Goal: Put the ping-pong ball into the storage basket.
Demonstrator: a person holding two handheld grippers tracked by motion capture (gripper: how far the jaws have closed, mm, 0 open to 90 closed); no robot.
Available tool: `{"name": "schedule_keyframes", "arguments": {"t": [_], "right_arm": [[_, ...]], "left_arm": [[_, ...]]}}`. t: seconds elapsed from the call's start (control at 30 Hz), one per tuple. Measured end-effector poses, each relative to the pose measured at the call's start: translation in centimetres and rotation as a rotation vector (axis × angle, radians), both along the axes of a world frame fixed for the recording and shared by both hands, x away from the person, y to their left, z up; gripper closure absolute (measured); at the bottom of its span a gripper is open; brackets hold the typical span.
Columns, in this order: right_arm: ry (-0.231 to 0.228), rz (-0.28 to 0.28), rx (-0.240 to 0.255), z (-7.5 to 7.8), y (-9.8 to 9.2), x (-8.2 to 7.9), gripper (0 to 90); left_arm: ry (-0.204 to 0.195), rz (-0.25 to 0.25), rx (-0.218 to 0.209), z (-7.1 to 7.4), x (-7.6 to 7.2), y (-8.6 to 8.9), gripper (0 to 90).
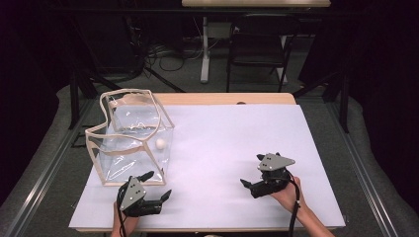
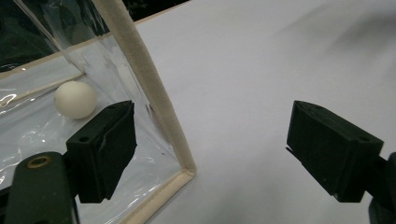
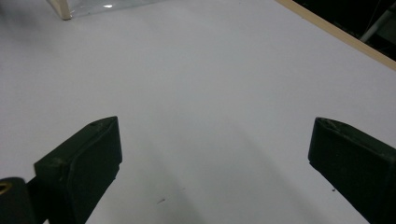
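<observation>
Both tongs, left [image 1: 159,185] and right [image 1: 251,170], are held low with jaws spread wide.

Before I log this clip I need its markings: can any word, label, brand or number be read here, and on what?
None can be read: the clear bag, white ball, white table, left gripper and right gripper carry no legible text.

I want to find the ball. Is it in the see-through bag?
In: the white ball lies inside the clear bag, behind its wall.
</observation>
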State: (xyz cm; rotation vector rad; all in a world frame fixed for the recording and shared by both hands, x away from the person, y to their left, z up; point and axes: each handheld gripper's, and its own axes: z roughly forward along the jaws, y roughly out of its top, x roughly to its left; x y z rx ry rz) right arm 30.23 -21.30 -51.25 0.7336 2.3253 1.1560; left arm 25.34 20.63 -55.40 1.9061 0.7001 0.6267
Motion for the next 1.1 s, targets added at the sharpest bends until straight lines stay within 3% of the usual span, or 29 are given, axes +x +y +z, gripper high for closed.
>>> {"name": "schedule_keyframes", "arguments": {"t": [0.77,1.1], "right_arm": [[-0.003,-0.036,0.004,-2.9,-2.0,-2.1,0.2],[-0.008,-0.056,0.01,-3.2,-2.3,-2.5,0.1]], "left_arm": [[0.006,-0.004,0.003,-0.1,0.0,-0.1,16.1],[0.006,-0.008,0.007,-0.1,0.0,-0.1,16.1]]}}
